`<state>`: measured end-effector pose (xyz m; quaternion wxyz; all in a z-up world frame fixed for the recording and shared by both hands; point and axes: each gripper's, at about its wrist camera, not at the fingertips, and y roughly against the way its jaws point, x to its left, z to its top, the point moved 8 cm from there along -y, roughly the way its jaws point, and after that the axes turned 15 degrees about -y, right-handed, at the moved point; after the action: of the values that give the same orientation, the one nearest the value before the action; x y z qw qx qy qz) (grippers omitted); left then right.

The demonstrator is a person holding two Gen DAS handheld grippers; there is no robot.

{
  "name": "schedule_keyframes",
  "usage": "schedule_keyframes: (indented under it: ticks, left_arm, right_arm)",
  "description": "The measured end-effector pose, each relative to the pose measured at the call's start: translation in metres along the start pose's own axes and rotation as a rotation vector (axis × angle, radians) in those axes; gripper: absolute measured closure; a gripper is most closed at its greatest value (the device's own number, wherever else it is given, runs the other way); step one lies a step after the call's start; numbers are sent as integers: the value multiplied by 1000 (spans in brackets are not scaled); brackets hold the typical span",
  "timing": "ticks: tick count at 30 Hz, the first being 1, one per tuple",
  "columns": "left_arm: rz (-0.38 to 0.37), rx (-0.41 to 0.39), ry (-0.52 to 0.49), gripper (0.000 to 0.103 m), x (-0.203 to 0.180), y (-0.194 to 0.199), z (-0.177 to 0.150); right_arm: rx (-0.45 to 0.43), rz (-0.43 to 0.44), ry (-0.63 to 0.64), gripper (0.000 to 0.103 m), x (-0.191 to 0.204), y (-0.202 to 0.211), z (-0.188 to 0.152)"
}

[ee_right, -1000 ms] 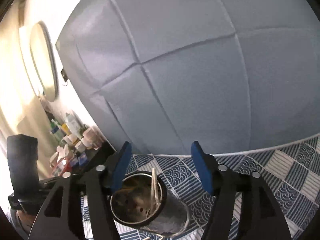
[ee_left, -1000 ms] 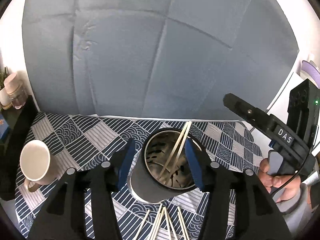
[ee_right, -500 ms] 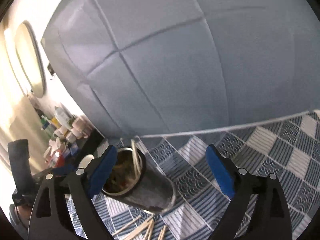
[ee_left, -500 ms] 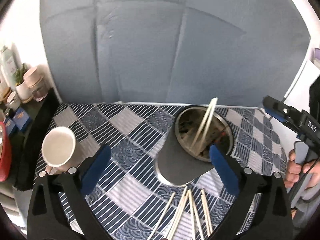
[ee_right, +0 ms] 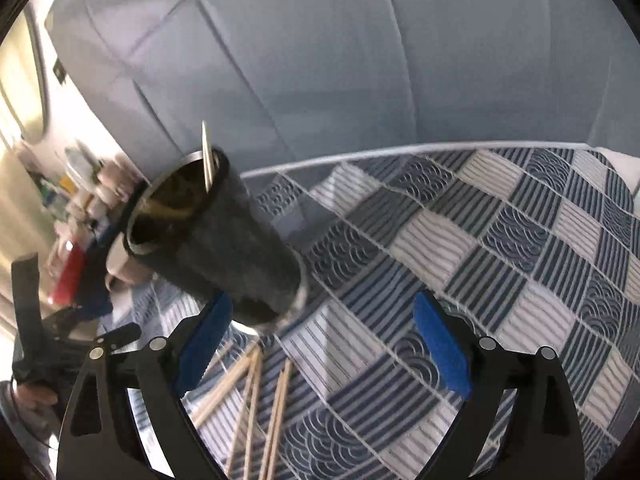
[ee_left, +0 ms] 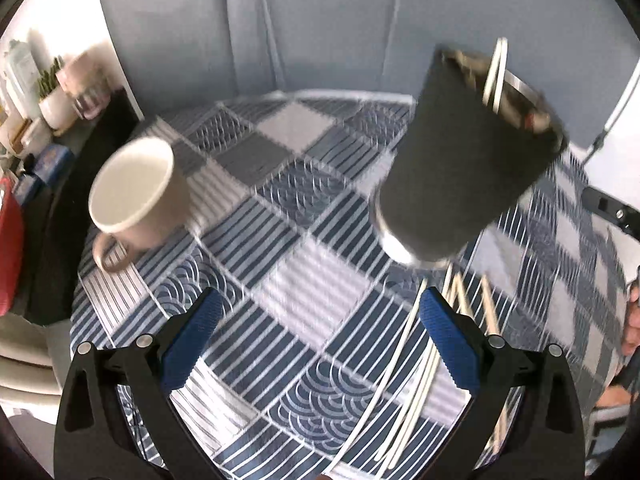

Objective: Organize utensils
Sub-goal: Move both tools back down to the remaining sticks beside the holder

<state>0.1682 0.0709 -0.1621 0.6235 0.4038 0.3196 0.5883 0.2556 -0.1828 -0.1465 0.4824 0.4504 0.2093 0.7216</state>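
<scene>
On the patterned cloth of the surface (ee_left: pixel 304 280), the dark holder cup (ee_left: pixel 460 168) stands upright with a couple of pale chopsticks (ee_left: pixel 494 76) already poking out of its mouth, so a small part of the sorting looks done. Most of it is left: a loose spread of chopsticks (ee_right: pixel 256 396) lies flat on the cloth just in front of the cup's base, several of them fanned side by side (the exact count is hard to read through the blur). A cream mug (ee_left: pixel 136 192) sits well apart to the left, apparently empty and not part of the job so far.

The left gripper (ee_left: pixel 320 344) stands wide with nothing between its blue pads, hanging over bare cloth beside the loose sticks. The right gripper (ee_right: pixel 320 348) is likewise wide and empty, its left pad near the foot of the cup.

Against the frame a second ago, both grippers have spread from a middling gap to nearly full width, and both have dropped and tipped downward: the cup, then framed between the left gripper's pads, now sits up and to the right of them, and the loose chopsticks have come much closer into both views. My reading is that the next pickup is being lined up.
</scene>
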Motion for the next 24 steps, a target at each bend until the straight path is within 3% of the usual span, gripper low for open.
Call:
schedule_keyframes:
  ticks: [14, 24]
  left_arm:
    - [-44, 140, -88, 6, -31, -39, -49]
    - [-52, 200, -104, 6, -36, -59, -66]
  right_arm:
    - [217, -90, 36, 15, -16, -35, -96]
    - [264, -148, 59, 15, -24, -46, -129]
